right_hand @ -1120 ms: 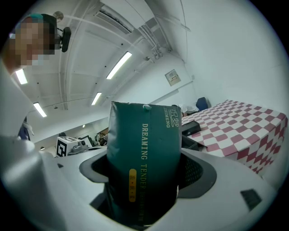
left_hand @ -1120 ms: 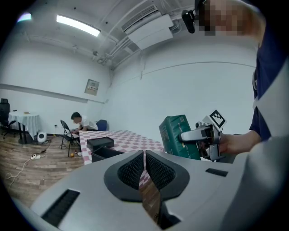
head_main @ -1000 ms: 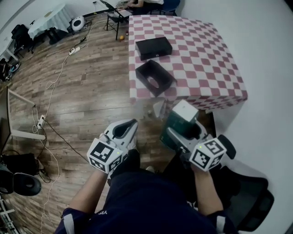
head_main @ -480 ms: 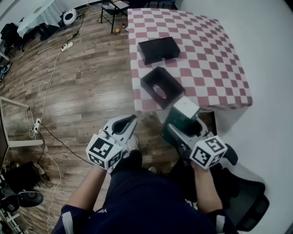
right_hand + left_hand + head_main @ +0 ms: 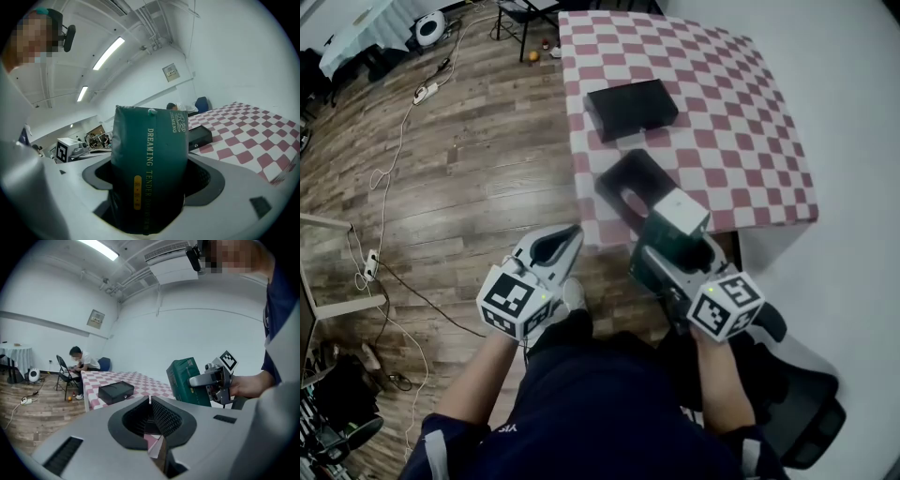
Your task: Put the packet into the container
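My right gripper [image 5: 675, 259] is held out in front of me, jaws clamped on the upright green packet [image 5: 150, 173], just short of the table [image 5: 722, 112]. My left gripper [image 5: 565, 236] is level beside it, jaws together on nothing. The open black container [image 5: 630, 176] at the near edge shows a pale patch inside, perhaps only its floor.

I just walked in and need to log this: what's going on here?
A person holds a gripper in each hand. The right gripper is shut on a green packet, held upright near the table edge, not yet in the open black container. The left gripper is shut and empty. A closed black box lies farther back.
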